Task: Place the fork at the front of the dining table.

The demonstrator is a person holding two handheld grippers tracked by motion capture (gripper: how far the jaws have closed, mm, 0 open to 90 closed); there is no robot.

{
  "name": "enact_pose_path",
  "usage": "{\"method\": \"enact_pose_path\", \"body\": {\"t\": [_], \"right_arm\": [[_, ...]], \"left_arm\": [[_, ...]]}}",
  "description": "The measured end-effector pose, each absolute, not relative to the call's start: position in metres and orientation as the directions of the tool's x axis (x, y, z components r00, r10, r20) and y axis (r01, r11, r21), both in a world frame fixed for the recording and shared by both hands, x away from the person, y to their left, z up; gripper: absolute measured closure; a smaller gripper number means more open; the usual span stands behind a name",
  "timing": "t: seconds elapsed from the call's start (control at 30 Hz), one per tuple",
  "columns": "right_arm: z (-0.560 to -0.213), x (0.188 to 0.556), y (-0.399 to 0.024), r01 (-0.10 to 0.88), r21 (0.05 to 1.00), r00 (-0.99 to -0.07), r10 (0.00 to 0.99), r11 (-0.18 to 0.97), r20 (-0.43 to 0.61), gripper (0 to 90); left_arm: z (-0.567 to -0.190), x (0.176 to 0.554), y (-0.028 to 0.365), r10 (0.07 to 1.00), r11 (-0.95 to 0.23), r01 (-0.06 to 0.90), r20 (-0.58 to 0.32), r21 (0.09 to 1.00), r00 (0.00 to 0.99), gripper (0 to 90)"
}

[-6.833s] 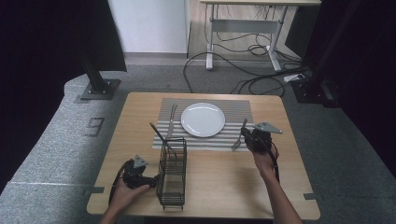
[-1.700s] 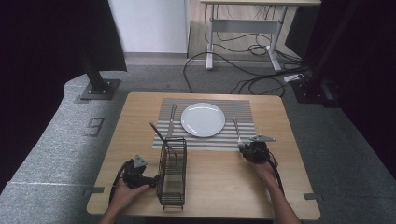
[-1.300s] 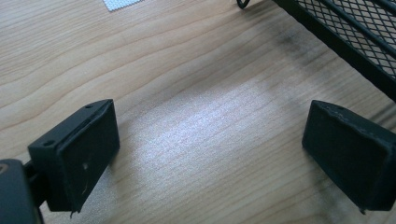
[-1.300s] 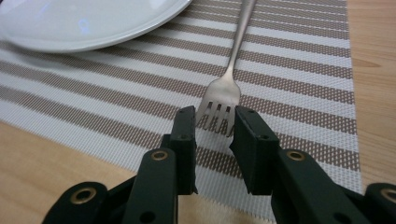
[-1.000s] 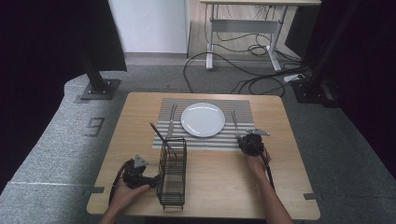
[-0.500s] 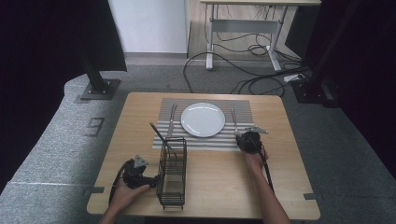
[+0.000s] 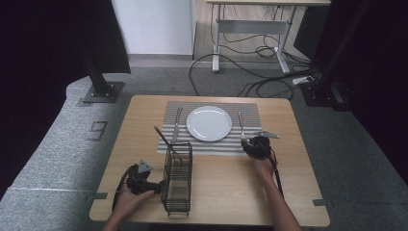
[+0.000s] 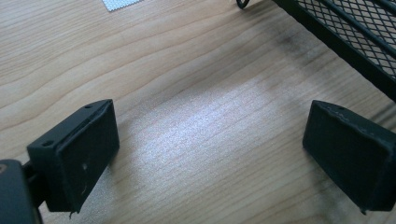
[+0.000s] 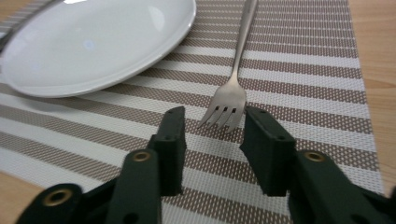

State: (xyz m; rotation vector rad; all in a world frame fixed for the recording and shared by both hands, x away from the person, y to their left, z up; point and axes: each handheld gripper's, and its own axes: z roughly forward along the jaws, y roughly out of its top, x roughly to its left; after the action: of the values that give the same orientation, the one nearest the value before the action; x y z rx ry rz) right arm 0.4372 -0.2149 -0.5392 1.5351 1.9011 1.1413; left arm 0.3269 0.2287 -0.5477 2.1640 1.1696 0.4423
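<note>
A silver fork (image 9: 232,93) lies flat on the striped placemat (image 9: 299,65), just right of the white plate (image 9: 93,42), with its tines toward me. My right gripper (image 9: 214,126) sits at the tine end. Its jaws have just been opening, and the tines lie between the tips without either pad pressing on them. From above, the fork (image 7: 240,126) lies beside the plate (image 7: 209,123), with the right gripper (image 7: 252,146) at the mat's near edge. My left gripper (image 8: 212,135) stands wide open over bare wood, left of the black wire basket (image 7: 177,178).
A knife (image 7: 176,124) lies on the placemat left of the plate. A dark-handled utensil (image 7: 162,137) leans out of the basket's far end. The basket's mesh wall (image 8: 355,42) is close to the left gripper. Bare tabletop (image 7: 226,183) spreads between the two hands.
The right hand brought the fork down from the mat's right side and laid it beside the plate. Its jaws have spread apart off the fork. The left hand has not moved.
</note>
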Motion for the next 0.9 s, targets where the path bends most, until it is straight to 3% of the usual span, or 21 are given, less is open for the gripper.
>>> {"method": "enact_pose_path", "body": {"t": [0.27,0.9], "right_arm": [[-0.530,0.407,-0.227,0.564,0.822,-0.348,0.927,0.086,0.142,43.7],[-0.516,0.352,-0.238,0.527,0.840,-0.444,0.884,0.126,0.146,41.2]], "left_arm": [[-0.548,0.327,0.229,0.835,-0.407,0.624,-0.004,0.667,0.550,3.1],[-0.548,0.327,0.229,0.835,-0.408,0.624,-0.004,0.667,0.550,3.1]]}}
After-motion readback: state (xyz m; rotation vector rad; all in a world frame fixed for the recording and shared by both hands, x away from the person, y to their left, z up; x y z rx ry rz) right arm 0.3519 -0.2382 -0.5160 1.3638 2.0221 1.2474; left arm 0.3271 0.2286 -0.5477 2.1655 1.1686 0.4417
